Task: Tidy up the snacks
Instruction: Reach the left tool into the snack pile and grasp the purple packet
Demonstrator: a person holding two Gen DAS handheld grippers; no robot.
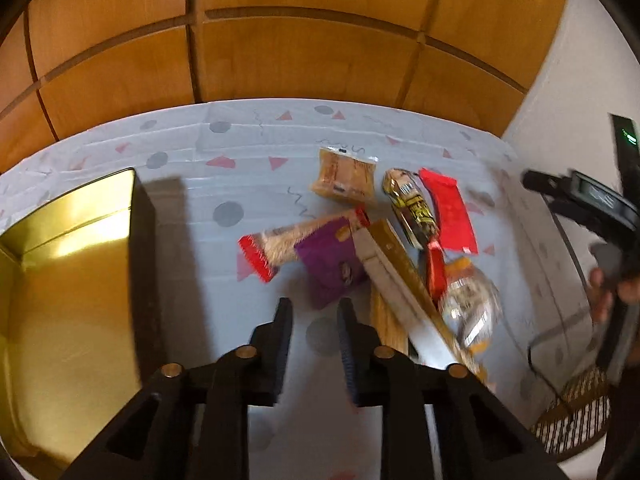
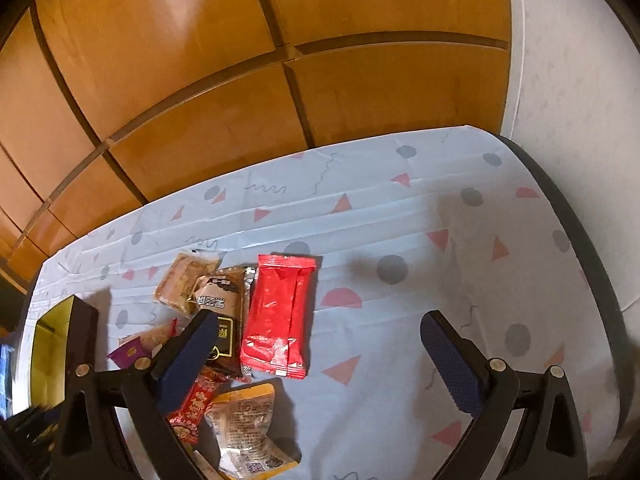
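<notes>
Left tool (image 1: 314, 308): black two-finger jaws drawn narrow with nothing between them, poised above the pale tabletop (image 1: 240, 184) just short of the purple snack packet (image 1: 330, 264). Right tool (image 2: 320, 344): jaws spread wide and empty, its left finger over the snack pile and its right finger over bare cloth. The tabletop carries a light blue cloth printed with grey dots, pink triangles and squiggles, set against orange-brown wooden panels (image 1: 304, 56).

Snacks lie in a loose heap near the middle of the tabletop:
- a plain red foil sachet (image 2: 280, 316), lying flat at the right of the heap;
- a brown and black wrapper (image 2: 226, 320) with Chinese characters, too blurred to read;
- a tan biscuit pack (image 2: 182, 280) at the far side;
- a long packet with red crimped ends (image 1: 296, 240), partly under the purple packet;
- a clear and yellow bag of brown pieces (image 2: 244, 424), label unreadable;
- a red and gold patterned wrapper (image 2: 192, 408).

An open gold-lined rectangular tin (image 1: 68, 280) stands to the left of the heap, well apart from it.
</notes>
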